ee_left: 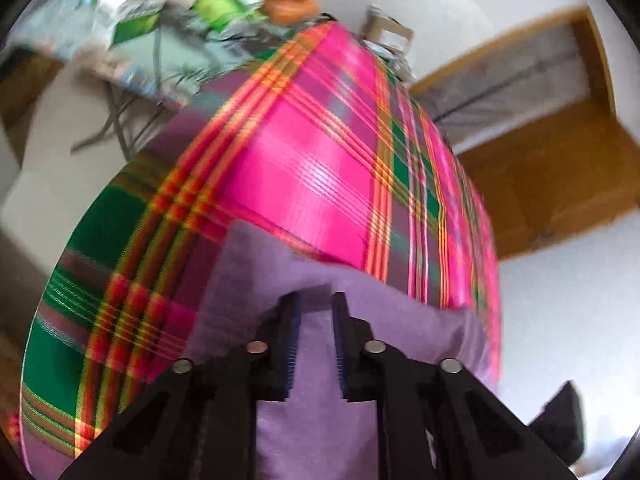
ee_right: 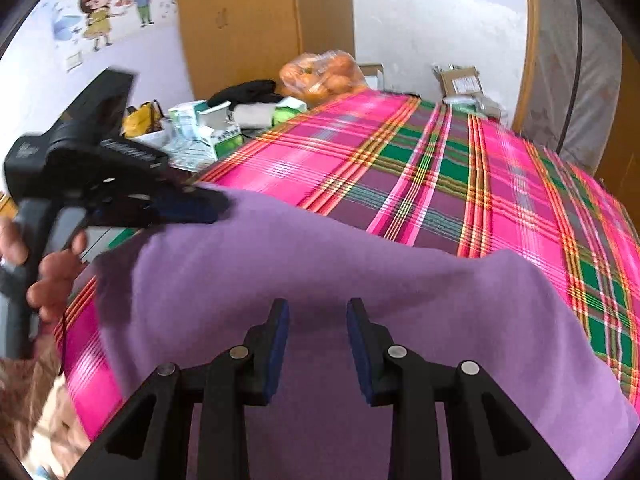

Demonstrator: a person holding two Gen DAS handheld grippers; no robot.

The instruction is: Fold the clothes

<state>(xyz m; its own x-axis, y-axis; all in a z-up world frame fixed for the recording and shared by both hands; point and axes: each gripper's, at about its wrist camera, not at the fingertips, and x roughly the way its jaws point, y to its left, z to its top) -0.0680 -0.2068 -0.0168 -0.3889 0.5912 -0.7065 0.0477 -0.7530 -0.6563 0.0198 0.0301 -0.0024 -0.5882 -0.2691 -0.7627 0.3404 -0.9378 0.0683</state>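
Note:
A purple garment [ee_right: 280,264] lies spread over the near part of a table covered with a pink and green plaid cloth [ee_right: 440,168]. In the right wrist view my left gripper [ee_right: 208,208] is at the garment's far left corner, shut on its edge, with a person's hand [ee_right: 52,280] holding it. The left wrist view shows a fold of the purple garment [ee_left: 316,360] pinched between the tips of the left gripper [ee_left: 316,304], which is blurred. My right gripper [ee_right: 318,308] hovers over the middle of the garment, jaws apart, with cloth below them.
A bag of oranges [ee_right: 320,74], green and white boxes [ee_right: 208,128] and a black cloth [ee_right: 244,92] crowd the table's far left. A cardboard box [ee_right: 460,78] sits at the far edge. Wooden doors [ee_right: 240,20] stand behind.

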